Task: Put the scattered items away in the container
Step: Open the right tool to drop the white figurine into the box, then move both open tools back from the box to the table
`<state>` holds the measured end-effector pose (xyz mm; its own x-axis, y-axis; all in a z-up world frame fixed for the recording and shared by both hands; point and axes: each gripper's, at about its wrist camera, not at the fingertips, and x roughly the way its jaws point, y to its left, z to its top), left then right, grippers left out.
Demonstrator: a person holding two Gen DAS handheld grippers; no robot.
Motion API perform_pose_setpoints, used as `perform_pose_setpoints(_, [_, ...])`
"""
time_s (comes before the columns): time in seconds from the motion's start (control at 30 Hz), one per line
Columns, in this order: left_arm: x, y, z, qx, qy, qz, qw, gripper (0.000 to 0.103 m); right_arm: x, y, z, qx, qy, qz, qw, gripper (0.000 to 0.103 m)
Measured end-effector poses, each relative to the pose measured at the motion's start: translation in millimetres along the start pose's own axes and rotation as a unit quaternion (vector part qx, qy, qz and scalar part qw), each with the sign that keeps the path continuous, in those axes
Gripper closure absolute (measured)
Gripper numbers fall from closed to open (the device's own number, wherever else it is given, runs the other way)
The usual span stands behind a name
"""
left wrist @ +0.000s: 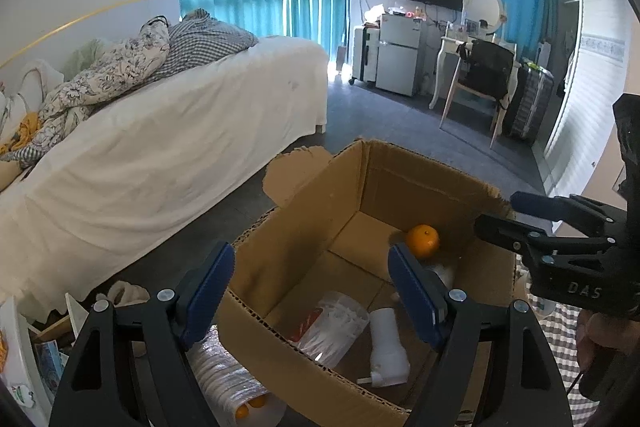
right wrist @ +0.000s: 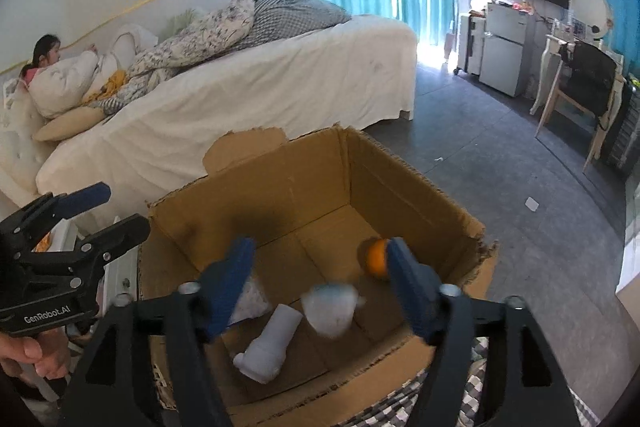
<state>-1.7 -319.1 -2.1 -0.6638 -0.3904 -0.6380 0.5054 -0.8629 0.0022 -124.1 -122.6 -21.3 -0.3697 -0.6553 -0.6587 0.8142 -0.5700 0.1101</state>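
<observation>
An open cardboard box (left wrist: pixel 304 211) stands on the floor; it also shows in the right wrist view (right wrist: pixel 280 187). Inside lie an orange (left wrist: pixel 423 240), a white bottle (left wrist: pixel 387 347) and a clear plastic packet (left wrist: pixel 336 327). In the right wrist view the orange (right wrist: pixel 375 259), the white bottle (right wrist: pixel 270 347) and a blurred white-and-blue item (right wrist: pixel 332 307) sit in the box. My left gripper (left wrist: pixel 312 299) is open and empty over the box's near left edge. My right gripper (right wrist: pixel 320 287) is open and empty over the box.
A bed (left wrist: pixel 160 147) with white sheet runs along the left; a person (right wrist: pixel 48 55) lies at its head. A clear packet with orange balls (left wrist: pixel 232 379) lies outside the box at left. A checked cloth (left wrist: pixel 560 327) is at right. Fridge (left wrist: pixel 396 55), desk and chair (left wrist: pixel 480 79) stand far back.
</observation>
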Motion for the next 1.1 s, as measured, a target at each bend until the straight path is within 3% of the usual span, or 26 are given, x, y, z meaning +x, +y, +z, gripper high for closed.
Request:
perform_pose_setpoints(0.3, [-7.1,-23.0,1.1,0.016,-0.007,-0.029,0.9994,0.02,-38.2,-23.2,-6.8,0.028,-0.021,-0.047,0.998,0.026])
perform_pose_setpoints(0.33, [-8.4,-27.1,1.1,0.019,-0.008,-0.034,0.9992,0.018,-46.0,-27.4,-10.0,0.033,-0.025,-0.055,0.998,0.024])
perform_pose_setpoints(0.4, [-12.7,-36.7,0.7,0.026,-0.019,-0.048,0.9983,0.0,-58.8,-33.2,-15.3,0.04,-0.028,-0.072,0.996,0.021])
perform_pose_setpoints(0.57, [-20.8,-64.4,1.3,0.044,-0.03,-0.076,0.9957,0.0,-98.3,-51.1,-26.9,0.044,-0.038,-0.124,0.991,0.013])
perform_pose_setpoints(0.77, [-28.0,-99.0,-0.7,0.065,-0.03,-0.109,0.9914,0.0,-150.5,-72.2,-46.6,0.076,-0.066,-0.204,0.974,0.001])
perform_pose_setpoints(1.1, [-41.9,-177.6,-10.1,0.128,-0.03,-0.173,0.9761,0.0,-232.6,-118.2,-98.6,0.148,-0.081,-0.291,0.942,0.0])
